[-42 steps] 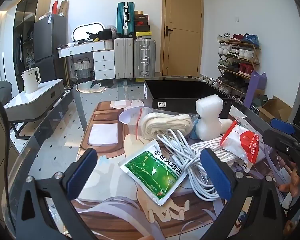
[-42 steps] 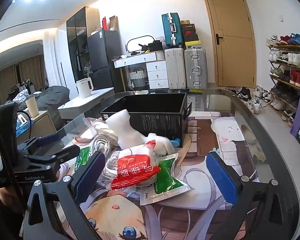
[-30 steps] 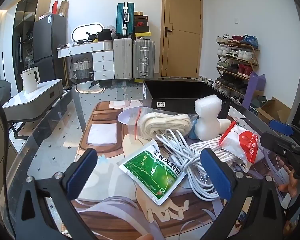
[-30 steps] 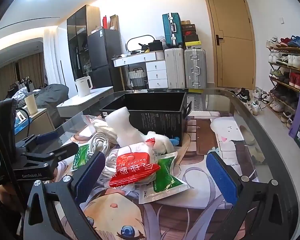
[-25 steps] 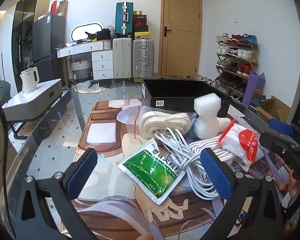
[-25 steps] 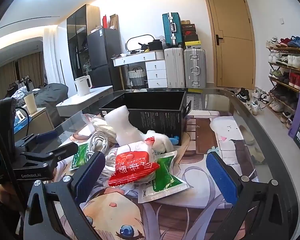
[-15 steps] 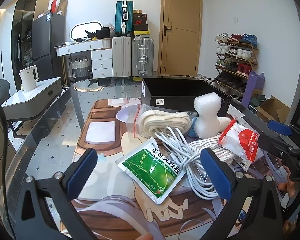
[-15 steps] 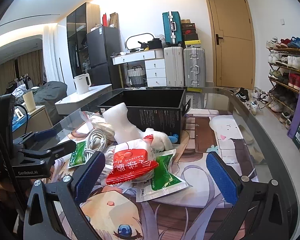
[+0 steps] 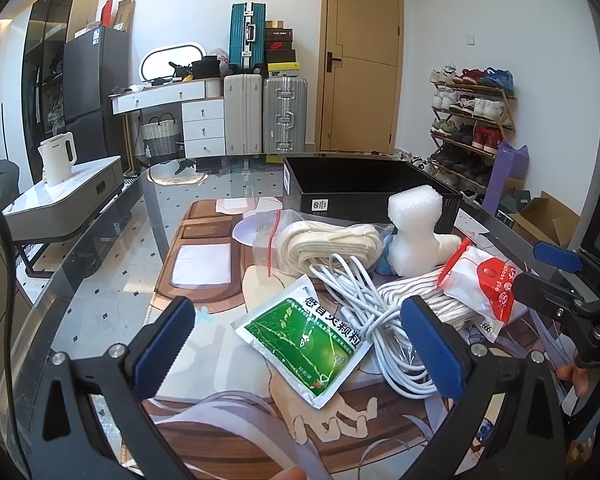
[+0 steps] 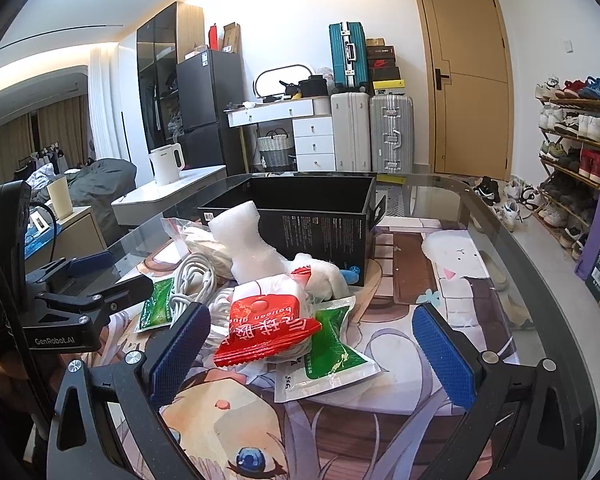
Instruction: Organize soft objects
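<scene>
A pile of soft things lies on the glass table in front of a black box [image 9: 364, 190] [image 10: 320, 216]. It holds a white foam piece [image 9: 414, 232] [image 10: 248, 248], a zip bag of cream cloth [image 9: 328, 242], a coiled white cable [image 9: 368, 312] [image 10: 192, 280], white rope [image 9: 424, 296], a red-and-white packet [image 9: 488, 284] [image 10: 264, 328] and green sachets [image 9: 308, 340] [image 10: 332, 356]. My left gripper [image 9: 300, 344] is open over a green sachet, empty. My right gripper [image 10: 312, 352] is open around the red packet and the sachet under it, not closed on either.
A printed mat [image 10: 452, 280] covers the table [image 9: 100, 280]. A low grey cabinet with a white kettle [image 9: 58, 158] stands left. Suitcases [image 9: 284, 114], a desk, a door and a shoe rack [image 9: 472, 120] line the room behind.
Both grippers have crept slightly forward and lower toward the pile. The jaws stay open and nothing on the table has moved.
</scene>
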`<state>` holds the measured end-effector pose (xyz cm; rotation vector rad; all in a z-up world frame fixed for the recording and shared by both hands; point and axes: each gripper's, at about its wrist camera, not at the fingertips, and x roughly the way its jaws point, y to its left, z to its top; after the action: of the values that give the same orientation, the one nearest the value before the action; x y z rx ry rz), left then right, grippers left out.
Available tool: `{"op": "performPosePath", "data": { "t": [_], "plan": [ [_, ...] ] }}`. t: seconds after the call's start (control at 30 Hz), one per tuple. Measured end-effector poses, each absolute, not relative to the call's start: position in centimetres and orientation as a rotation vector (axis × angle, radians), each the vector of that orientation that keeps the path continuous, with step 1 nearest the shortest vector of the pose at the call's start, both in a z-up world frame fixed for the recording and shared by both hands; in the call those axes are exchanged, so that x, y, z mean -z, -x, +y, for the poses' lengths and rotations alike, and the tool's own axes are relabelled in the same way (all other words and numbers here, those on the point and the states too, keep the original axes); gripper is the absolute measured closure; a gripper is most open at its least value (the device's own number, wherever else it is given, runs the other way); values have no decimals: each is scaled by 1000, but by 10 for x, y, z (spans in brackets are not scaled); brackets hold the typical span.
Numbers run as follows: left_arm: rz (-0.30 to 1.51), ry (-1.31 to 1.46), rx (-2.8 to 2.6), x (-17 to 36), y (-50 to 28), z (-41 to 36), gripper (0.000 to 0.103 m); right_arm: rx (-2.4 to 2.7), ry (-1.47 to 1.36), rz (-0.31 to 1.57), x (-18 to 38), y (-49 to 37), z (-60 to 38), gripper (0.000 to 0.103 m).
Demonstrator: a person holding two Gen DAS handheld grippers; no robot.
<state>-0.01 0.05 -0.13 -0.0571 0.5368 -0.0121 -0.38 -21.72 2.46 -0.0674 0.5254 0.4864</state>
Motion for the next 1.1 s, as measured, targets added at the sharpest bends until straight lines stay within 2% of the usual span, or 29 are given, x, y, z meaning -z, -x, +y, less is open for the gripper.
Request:
{"op": "performPosePath", "data": {
  "t": [1.1],
  "plan": [
    [528, 61, 1, 1, 1, 1, 0, -484, 69, 520, -23, 0, -219, 1]
  ]
}}
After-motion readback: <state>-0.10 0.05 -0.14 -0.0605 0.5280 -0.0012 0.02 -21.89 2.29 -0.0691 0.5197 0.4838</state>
